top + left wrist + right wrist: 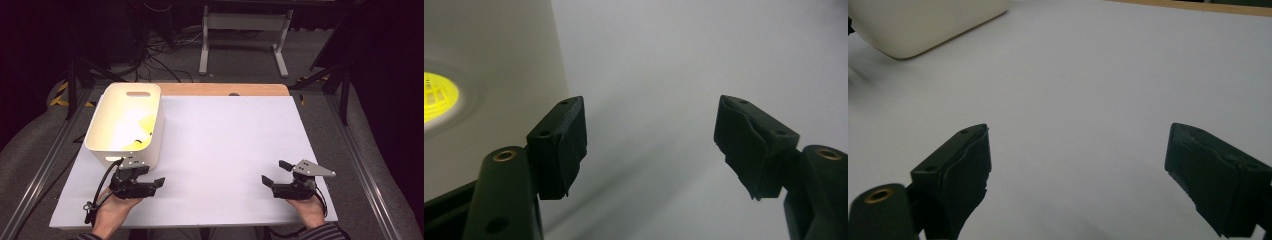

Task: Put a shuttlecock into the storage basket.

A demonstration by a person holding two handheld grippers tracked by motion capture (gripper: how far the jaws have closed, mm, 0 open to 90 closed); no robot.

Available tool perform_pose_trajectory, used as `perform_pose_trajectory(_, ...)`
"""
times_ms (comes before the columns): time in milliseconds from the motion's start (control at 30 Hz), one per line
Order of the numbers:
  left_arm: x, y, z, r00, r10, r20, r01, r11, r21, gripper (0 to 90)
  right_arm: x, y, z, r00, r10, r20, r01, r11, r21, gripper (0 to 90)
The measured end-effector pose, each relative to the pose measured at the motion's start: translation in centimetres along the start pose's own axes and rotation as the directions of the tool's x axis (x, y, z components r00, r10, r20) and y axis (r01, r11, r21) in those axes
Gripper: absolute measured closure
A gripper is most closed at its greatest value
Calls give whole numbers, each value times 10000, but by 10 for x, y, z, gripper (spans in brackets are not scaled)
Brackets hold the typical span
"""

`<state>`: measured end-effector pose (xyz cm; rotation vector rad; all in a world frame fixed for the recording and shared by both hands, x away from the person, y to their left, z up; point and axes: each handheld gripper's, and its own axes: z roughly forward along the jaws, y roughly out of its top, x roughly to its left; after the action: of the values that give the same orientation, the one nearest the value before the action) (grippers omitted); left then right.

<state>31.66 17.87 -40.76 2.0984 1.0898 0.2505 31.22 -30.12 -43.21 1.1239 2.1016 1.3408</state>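
Observation:
A white bin (125, 125) stands at the table's left, and something yellow (143, 134) lies inside it. My left gripper (152, 176) is held just in front of the bin's near wall, open, with nothing between its jaws. In the left gripper view the gripper (651, 107) stands wide apart over bare white surface, with the bin wall (494, 60) close on the left and a yellow patch (436, 95) showing through an opening in it. My right gripper (276, 172) sits near the front right of the table, open and empty. In its own view the gripper (1078, 132) faces the bin (923, 25).
The white tabletop (225, 135) has a wooden strip (225, 90) along its far edge. Beyond it are a white stand (245, 35) and cables on the floor. Metal rails run along both sides of the table.

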Motion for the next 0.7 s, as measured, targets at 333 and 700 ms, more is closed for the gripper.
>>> perform_pose_trajectory(333, 7, -7, -6, 9997, -193, -133, 192, 9997, -133, 302, 1, -1, -2, 10000, 16, -81, -16, 10000, -46, 117)
perform_pose_trajectory(700, 11, -13, -11, 9991, -340, -246, 334, 9992, -239, 299, 1, -1, -4, 10000, 48, -75, -49, 9999, -118, 117)
